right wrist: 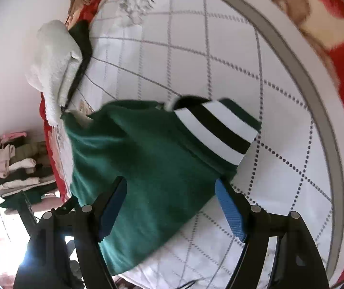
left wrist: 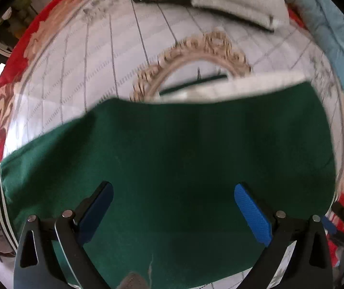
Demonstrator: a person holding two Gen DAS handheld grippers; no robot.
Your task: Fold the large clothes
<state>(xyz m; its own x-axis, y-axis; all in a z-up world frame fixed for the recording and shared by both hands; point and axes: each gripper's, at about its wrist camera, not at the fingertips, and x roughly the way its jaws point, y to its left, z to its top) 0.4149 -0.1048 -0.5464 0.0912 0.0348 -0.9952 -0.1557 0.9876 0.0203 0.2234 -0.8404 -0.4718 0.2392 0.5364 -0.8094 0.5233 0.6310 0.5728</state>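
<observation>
Here, left wrist view: left tool (left wrist: pixel 173 207) gapes wide, nothing gripped, above the green garment (left wrist: pixel 172 149) lying partly folded on the bed (left wrist: pixel 80 72). Right wrist view: right tool (right wrist: pixel 170 207) likewise open over it near the striped cuff (right wrist: pixel 216 132); probably between folds, next needing a fresh edge pinch.

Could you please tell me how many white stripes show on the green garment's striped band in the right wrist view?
2: both on the striped band, either side of a black stripe; more may be hidden.
</observation>
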